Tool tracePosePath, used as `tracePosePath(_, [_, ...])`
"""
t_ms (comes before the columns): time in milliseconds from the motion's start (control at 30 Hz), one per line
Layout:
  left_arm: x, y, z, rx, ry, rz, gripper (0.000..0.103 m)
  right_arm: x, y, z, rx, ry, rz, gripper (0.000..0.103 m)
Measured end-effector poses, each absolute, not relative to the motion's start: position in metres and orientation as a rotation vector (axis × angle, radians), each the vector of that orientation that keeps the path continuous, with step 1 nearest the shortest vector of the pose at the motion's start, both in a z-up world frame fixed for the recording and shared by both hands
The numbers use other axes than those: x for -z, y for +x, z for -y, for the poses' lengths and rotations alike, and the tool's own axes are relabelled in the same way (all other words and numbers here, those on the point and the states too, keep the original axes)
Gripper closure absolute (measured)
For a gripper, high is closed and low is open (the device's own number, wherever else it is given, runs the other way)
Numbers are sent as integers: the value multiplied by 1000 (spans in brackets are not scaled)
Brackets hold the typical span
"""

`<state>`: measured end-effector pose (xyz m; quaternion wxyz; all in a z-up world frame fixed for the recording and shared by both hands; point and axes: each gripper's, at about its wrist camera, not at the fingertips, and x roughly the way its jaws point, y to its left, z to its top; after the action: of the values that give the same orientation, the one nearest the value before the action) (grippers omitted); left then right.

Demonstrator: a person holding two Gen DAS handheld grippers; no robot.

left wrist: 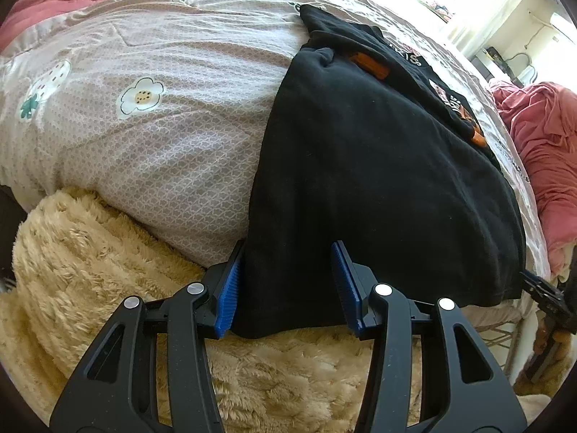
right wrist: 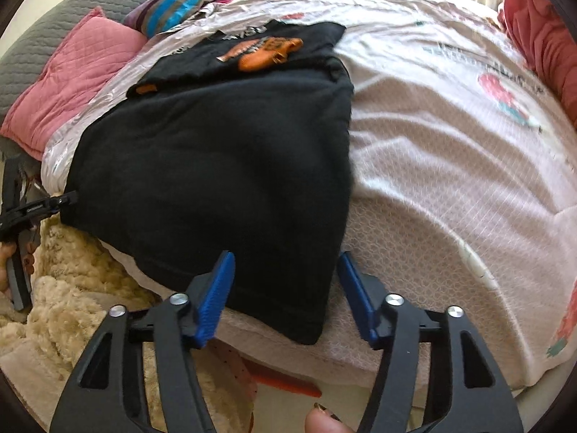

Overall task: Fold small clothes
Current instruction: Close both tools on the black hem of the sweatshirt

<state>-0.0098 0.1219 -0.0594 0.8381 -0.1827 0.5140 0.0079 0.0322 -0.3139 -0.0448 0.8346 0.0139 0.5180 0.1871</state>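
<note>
A black T-shirt (left wrist: 360, 166) lies folded on the bed, its orange print (right wrist: 267, 54) showing at the far end. Its near hem hangs over the bed's edge. My left gripper (left wrist: 286, 281) stands open around the shirt's near left corner, with flat cloth between the blue pads (left wrist: 229, 288) and no pinch visible. My right gripper (right wrist: 285, 281) is open around the near right corner of the T-shirt (right wrist: 216, 166); a gap shows between its right pad (right wrist: 355, 288) and the cloth edge. Each gripper appears at the edge of the other's view: right gripper (left wrist: 537, 281), left gripper (right wrist: 66, 198).
The bed cover (right wrist: 450, 162) is pale with flower prints. A fluffy beige blanket (left wrist: 108, 252) lies below the bed's near edge. There is a pink pillow (right wrist: 72, 79) and a striped cushion (right wrist: 180, 0) at the back left, and a pink quilt (left wrist: 541, 144) to the right. A thumb (right wrist: 321, 422) shows at the bottom.
</note>
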Motion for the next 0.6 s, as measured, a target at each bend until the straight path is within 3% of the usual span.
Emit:
tracePosePath(100, [61,-12,-127,-14,-412,-1087,64,43,31,313,-410,4,-1057,68])
tracePosePath(167, [61,-12,-128,-13,-423,-1089,64,40,32,312,-426,-22,-1036,89])
tracePosePath(200, [61,-12,-129,-14,-428,-1089,65,38,31,312,-435,-27,-1025,92])
tracePosePath(333, [57,-13,-128,-15,-424,-1090,79,26,32,310,-465,-23,-986,94])
tracePosePath(400, [51,-16,-126,-22,-411,-1077,96,19,32,311,-483,-5,-966,94])
tracePosePath(433, [48,-16,-124,-23,-411,-1066,99,14,33,311,-491,4,-946,95])
tracePosePath(600, [21,-20,-127,4,-443,-987,101,-11,39,321,-506,43,-850,95])
